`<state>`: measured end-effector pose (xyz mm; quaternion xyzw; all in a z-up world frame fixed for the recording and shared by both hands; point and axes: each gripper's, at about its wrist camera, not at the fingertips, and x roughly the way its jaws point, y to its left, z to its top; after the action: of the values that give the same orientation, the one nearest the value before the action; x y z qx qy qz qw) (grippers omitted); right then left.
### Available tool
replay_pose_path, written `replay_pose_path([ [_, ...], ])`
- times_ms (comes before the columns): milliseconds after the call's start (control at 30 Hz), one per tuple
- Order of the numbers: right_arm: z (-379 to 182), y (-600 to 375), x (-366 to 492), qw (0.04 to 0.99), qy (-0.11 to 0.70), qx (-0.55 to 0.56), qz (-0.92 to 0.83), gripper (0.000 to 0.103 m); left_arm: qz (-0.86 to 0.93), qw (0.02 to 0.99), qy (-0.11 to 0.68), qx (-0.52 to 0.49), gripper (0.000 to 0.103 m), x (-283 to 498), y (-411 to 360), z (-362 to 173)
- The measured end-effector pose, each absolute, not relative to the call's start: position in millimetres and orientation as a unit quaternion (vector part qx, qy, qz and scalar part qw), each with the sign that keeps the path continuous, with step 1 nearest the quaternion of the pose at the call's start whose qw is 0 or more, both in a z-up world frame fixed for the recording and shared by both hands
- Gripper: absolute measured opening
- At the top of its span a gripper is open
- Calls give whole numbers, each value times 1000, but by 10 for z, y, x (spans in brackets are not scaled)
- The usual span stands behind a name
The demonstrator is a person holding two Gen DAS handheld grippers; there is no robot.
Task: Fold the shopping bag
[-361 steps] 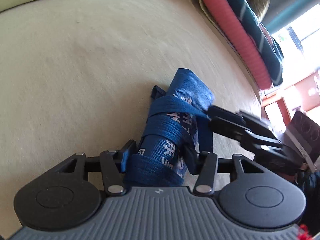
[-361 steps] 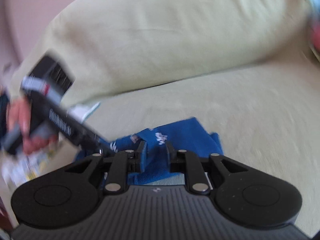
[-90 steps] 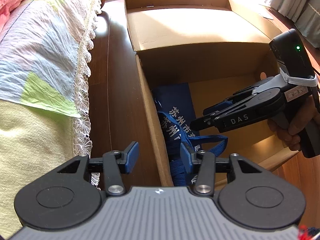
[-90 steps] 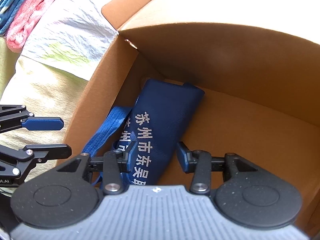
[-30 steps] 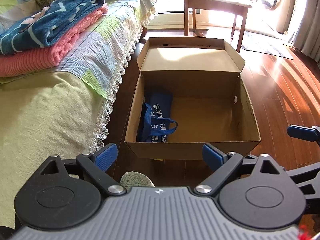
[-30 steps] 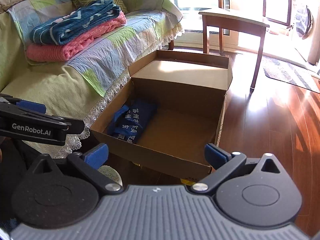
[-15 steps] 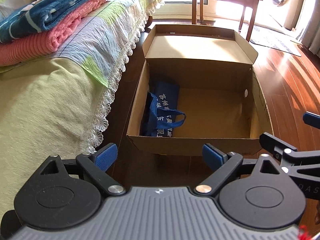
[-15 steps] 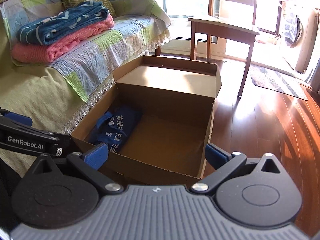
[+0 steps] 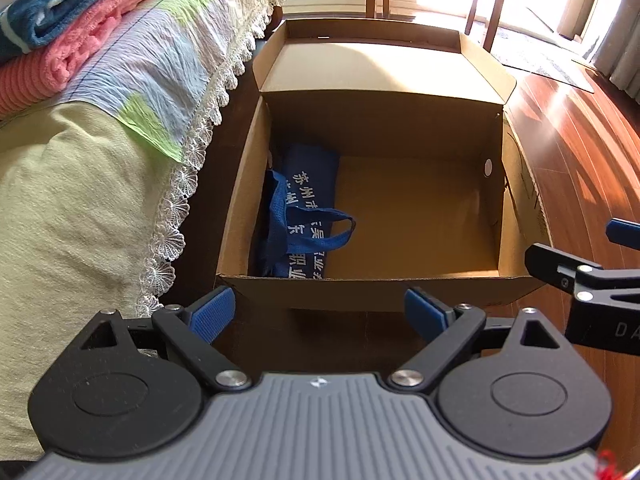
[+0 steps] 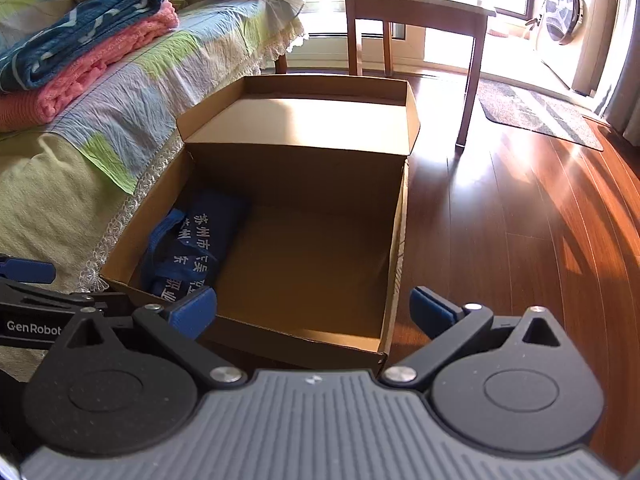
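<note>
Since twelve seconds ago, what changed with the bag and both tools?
The folded blue bag went from the sofa, gripped by both tools, into the cardboard box. The left tool and right tool let go and pulled back, wide open. The box stayed put.

An open cardboard box (image 9: 520, 184) is seen on the reddish wooden floor (image 10: 520, 240), its lid flap laid back toward the window. Just beside its left wall, a bed (image 9: 60, 208) is covered with a yellow-green spread and a lace-edged patchwork sheet (image 10: 132, 92). On the bed, 2 folded blankets are stacked, the blue (image 10: 76, 36) on the pink (image 10: 92, 68). Beyond the box, a wooden table (image 10: 416, 4) and a grey mat (image 10: 536, 114) are lit by sun.
</note>
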<state>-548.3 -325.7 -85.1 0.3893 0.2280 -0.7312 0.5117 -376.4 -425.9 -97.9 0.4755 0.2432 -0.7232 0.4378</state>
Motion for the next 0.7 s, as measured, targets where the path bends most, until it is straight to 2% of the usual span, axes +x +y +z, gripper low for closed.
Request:
replay_pose_path([
  [333, -1154, -3508, -5482, 490, 247, 422, -722, 102, -706, 439, 265, 489, 93, -3714, -4407, -1204],
  [700, -1147, -3574, -5361, 480, 260, 426, -722, 102, -697, 468, 263, 476, 93, -3585, -4465, -1207],
])
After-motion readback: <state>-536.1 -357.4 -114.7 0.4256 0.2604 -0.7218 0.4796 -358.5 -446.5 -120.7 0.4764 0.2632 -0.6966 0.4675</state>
